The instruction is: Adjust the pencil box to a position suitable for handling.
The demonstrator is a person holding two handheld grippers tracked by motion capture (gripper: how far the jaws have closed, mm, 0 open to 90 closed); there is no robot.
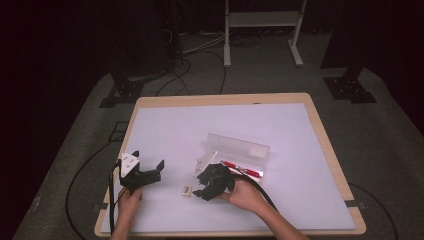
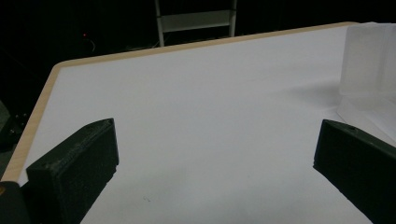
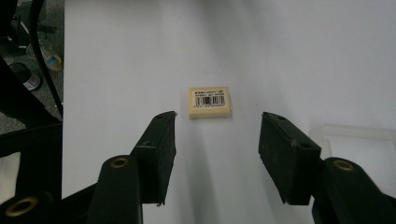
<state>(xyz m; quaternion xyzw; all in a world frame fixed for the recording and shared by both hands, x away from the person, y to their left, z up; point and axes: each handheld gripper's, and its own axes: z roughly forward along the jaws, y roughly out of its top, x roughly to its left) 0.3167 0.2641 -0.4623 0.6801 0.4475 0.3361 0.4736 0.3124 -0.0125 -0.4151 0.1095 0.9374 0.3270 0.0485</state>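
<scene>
At lower left of the high view, the left claw (image 1: 150, 172) sits idle, jaws apart, empty. Lower centre, the eraser (image 1: 186, 190) lies on the surface (image 1: 300, 200), just left of the right claw (image 1: 202, 192), also spread and nearer. Right gripper view shows the eraser (image 3: 209, 102) just beyond the jaws, long axis spanning the gap, barcode up.

High view above the table (image 1: 300, 120); gripper views low, close over its white top.
</scene>
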